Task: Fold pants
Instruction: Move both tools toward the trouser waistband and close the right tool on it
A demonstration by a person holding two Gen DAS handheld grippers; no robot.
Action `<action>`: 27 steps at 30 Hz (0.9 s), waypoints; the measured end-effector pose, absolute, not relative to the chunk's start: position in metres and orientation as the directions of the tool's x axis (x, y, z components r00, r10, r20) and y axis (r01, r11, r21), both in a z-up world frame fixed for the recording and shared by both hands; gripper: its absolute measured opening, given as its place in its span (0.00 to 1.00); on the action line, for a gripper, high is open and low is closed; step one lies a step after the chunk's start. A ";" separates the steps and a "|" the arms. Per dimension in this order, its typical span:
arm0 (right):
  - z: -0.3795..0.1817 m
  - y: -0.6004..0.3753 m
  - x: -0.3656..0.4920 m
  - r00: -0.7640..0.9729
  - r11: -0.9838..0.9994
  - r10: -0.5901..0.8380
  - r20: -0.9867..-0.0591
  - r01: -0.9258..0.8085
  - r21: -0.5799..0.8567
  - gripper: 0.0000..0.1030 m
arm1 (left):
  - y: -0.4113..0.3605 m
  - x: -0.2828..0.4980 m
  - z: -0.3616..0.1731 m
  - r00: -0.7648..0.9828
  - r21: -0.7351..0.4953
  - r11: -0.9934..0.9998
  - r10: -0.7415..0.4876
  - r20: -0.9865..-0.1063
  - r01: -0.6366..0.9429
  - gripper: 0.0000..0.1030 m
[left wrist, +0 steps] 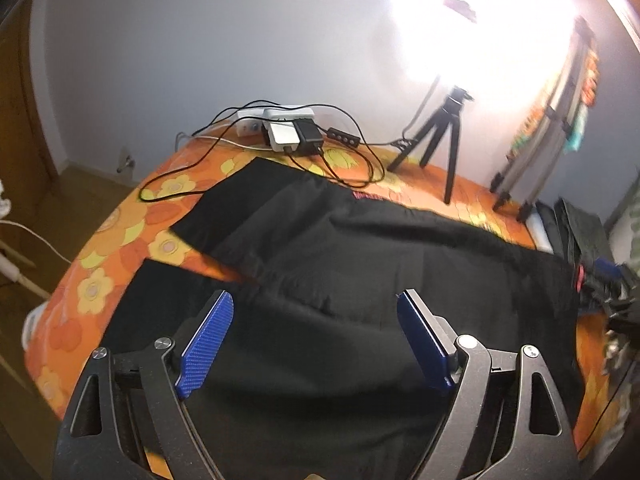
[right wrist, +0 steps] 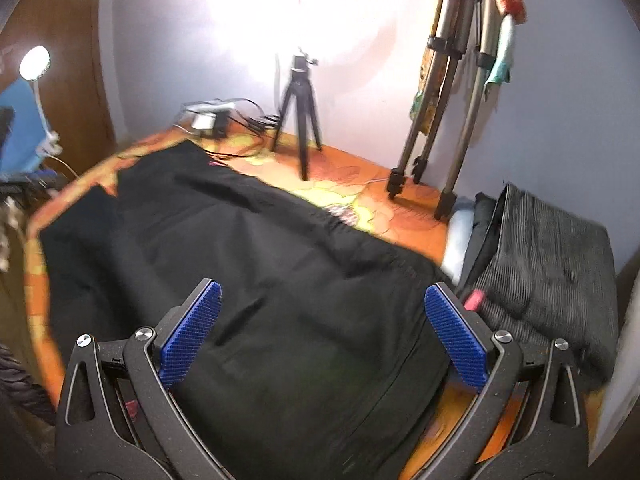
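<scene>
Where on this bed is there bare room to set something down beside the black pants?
Bare bedspread lies left of the pants, between the two leg ends and the bed edge. A strip runs between pants and tripods. Crowded: chargers and cables at the far edge, folded clothes on the right.

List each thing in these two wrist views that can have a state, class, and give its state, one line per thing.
black pants: spread flat on the flowered bedspread, legs apart, not yet folded
left gripper: open, above the pants, nothing between its pads
right gripper: open, above the pants, holding nothing
small black tripod: standing upright on the bed
power strip: plugs inserted, cables trailing
grey corduroy garment: folded, at the bed's edge
</scene>
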State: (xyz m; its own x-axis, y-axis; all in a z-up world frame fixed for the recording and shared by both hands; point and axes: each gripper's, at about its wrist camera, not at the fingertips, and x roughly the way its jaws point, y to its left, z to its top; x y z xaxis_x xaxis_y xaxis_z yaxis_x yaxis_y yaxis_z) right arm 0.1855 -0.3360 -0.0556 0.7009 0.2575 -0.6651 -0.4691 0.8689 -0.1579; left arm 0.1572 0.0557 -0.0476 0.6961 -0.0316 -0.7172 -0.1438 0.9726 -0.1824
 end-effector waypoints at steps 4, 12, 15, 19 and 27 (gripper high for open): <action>-0.076 -0.316 0.242 0.588 0.808 0.269 -0.763 -0.569 -0.153 1.00 | 0.061 0.185 -0.053 0.686 -0.193 0.968 -0.030 -0.727 -0.162 0.82; -0.114 -0.281 0.319 0.484 0.773 0.258 -0.836 -0.622 -0.121 1.00 | 0.066 0.256 -0.061 0.634 -0.114 0.978 0.022 -0.773 -0.173 0.82; -0.127 -0.269 0.336 0.474 0.762 0.248 -0.845 -0.634 -0.132 1.00 | 0.071 0.281 -0.065 0.608 -0.129 0.975 0.008 -0.794 -0.180 0.82; -0.138 -0.255 0.355 0.450 0.758 0.259 -0.855 -0.643 -0.110 1.00 | 0.083 0.310 -0.073 0.580 -0.188 0.956 -0.024 -0.814 -0.224 0.82; -0.153 -0.234 0.373 0.428 0.736 0.247 -0.869 -0.666 -0.119 1.00 | 0.086 0.350 -0.093 0.543 -0.213 0.941 -0.039 -0.839 -0.262 0.82</action>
State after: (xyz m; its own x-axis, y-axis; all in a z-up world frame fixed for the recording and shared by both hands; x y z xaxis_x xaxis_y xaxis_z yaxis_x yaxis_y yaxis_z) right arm 0.3731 -0.2338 -0.1532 0.4282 0.2474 -0.8692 -0.6663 0.7362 -0.1187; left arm 0.3505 0.0865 -0.0934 0.5425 -0.0392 -0.8391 -0.2619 0.9412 -0.2133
